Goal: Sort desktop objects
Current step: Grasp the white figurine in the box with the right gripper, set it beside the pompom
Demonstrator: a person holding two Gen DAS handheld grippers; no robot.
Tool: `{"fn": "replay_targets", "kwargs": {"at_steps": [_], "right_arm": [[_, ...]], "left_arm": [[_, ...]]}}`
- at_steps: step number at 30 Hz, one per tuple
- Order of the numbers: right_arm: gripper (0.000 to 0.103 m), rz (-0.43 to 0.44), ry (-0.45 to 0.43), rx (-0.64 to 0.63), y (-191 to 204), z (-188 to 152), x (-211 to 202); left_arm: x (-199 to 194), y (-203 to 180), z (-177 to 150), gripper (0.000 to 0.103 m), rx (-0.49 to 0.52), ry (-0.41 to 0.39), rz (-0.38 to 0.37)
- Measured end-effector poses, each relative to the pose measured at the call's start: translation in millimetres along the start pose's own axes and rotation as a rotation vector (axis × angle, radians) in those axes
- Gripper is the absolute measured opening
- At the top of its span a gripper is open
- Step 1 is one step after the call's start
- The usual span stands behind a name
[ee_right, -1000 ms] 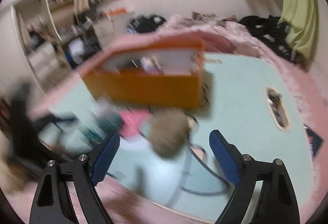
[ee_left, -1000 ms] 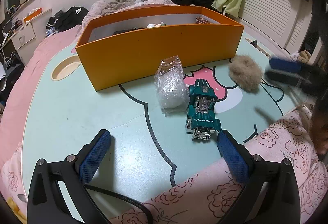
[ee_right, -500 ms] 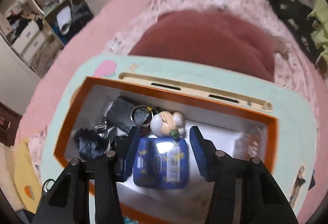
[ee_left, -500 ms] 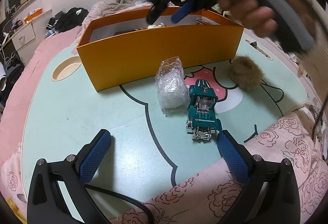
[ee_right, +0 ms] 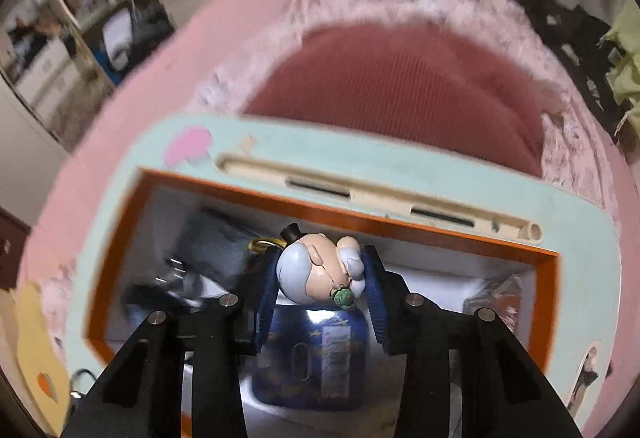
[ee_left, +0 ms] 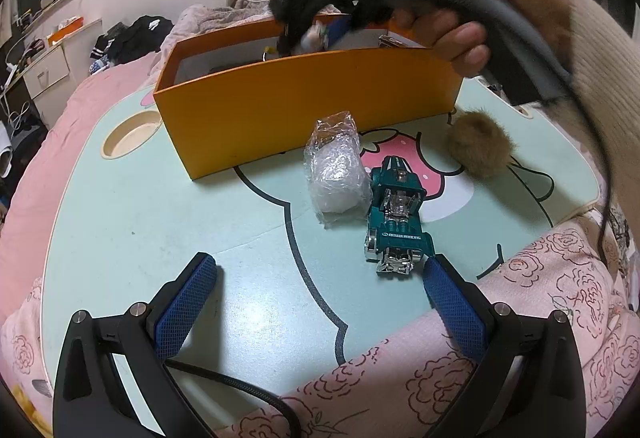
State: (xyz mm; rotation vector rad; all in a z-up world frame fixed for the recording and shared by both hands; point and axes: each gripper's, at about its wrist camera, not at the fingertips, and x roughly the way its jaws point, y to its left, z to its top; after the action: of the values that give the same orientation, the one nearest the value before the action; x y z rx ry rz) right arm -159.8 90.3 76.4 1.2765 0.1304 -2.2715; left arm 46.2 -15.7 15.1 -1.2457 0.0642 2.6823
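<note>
Left claw (ee_left: 316,278) open over the table (ee_left: 160,222), toy truck (ee_left: 396,222) just ahead, right claw (ee_right: 320,278) closing on a figurine (ee_right: 316,270) above the orange box (ee_right: 400,226), blue tin (ee_right: 308,358) below half hidden, other contents blurred.

Colours only, as I see them. Box (ee_left: 304,105) orange outside, white inside. Desk (ee_left: 160,222) mint green with black cartoon outline and a pink-red mushroom print. Toy robot (ee_left: 396,213) teal with chrome parts. Pompom (ee_left: 480,147) tan-brown. Wrapped bundle (ee_left: 336,169) clear film over white. Left claw (ee_left: 316,278) black with blue textured pads; right claw (ee_right: 320,278) same, black and blue. Figurine (ee_right: 316,270) pale blue-grey head, peach face, black hat, green bead. Tin (ee_right: 312,358) dark blue, gold pattern. Blanket (ee_left: 540,310) pink, rose line print. Sleeve (ee_left: 600,77) cream ribbed.
</note>
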Motion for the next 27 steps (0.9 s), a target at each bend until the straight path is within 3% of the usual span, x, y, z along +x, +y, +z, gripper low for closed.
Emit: {"fn": "replay_targets", "kwargs": {"at_steps": [3,6,9,12,15,18,19,20,22,24,27], "right_arm": [[0.039,0.061,-0.193,0.020,4.8,-13.2,-61.7],[0.039,0.093,-0.279,0.003,12.3,-35.3,-105.8],[0.039,0.143,-0.242,-0.015,18.2,-71.5,-122.1],[0.039,0.170,-0.172,0.006,12.7,-98.9,-106.0],[0.039,0.155,-0.117,0.029,5.6,-119.9,-80.2],[0.040,0.104,-0.157,0.033,-0.7,-129.3,-71.6],[0.045,0.099,-0.186,0.049,-2.9,-132.6,-74.4],[0.063,0.105,-0.215,0.076,-6.5,-137.1,-79.6],[0.086,0.113,-0.294,0.104,-10.6,-148.6,-95.1],[0.088,0.083,-0.326,0.064,-12.2,-162.1,-106.8],[0.088,-0.033,-0.281,-0.007,-14.6,-183.7,-111.0]], "left_arm": [[0.2,-0.5,-0.2,0.103,0.000,0.001,0.000],[0.3,0.1,2.4,0.103,-0.001,0.003,0.001],[0.7,0.0,4.2,0.103,-0.001,0.004,0.002],[2.1,0.3,7.1,0.103,-0.002,0.007,0.003],[3.3,-0.8,6.2,0.103,-0.002,0.009,0.003],[3.4,-2.2,5.2,0.103,-0.003,0.010,0.004],[3.4,-2.1,5.4,0.103,-0.003,0.009,0.003],[3.4,-2.3,5.2,0.103,-0.003,0.009,0.003],[4.2,-2.1,5.6,0.103,-0.003,0.009,0.003],[4.9,-2.6,5.6,0.103,-0.004,0.010,0.003],[6.1,-2.3,6.4,0.103,-0.004,0.010,0.003]]}}
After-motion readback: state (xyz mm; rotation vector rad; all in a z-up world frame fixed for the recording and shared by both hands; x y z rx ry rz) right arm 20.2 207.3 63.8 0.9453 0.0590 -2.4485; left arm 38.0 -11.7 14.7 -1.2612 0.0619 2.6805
